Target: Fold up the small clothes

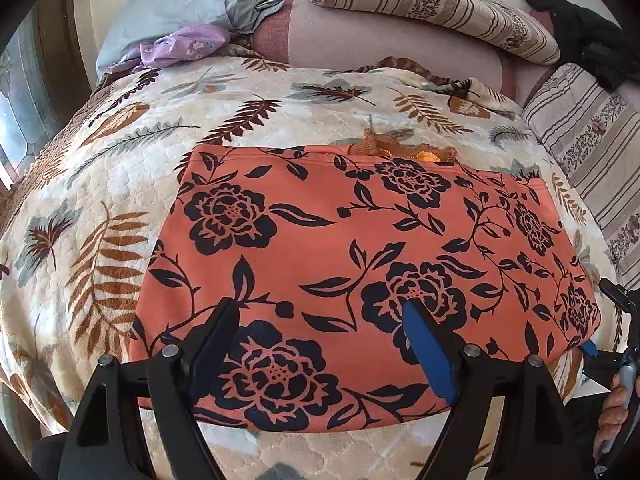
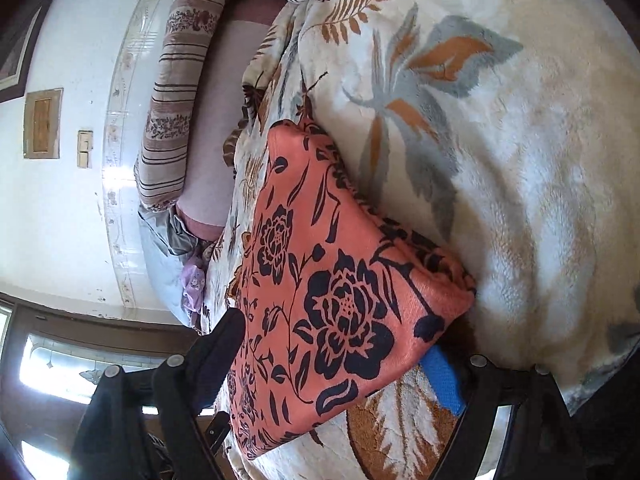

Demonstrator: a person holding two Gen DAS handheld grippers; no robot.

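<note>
An orange garment (image 1: 320,232) with black flowers lies flat, folded to a rough rectangle, on a leaf-patterned blanket (image 1: 120,168). My left gripper (image 1: 318,306) hovers open over the garment's near edge, with nothing between its fingers. The right gripper (image 1: 604,320), held by a hand, is at the garment's right corner. In the right wrist view that corner of the garment (image 2: 344,280) lies between the wide-apart fingers of my right gripper (image 2: 336,340). The blue pad (image 2: 442,380) sits under the cloth edge and the black finger (image 2: 224,340) above it, neither pressing.
A striped bolster (image 1: 432,4), a light blue pillow (image 1: 180,4) and a lilac floral cloth (image 1: 188,44) lie at the bed's far end. Another striped pillow (image 1: 592,148) is at the right, a black item (image 1: 580,28) above it. Blanket (image 2: 520,160) spreads around the garment.
</note>
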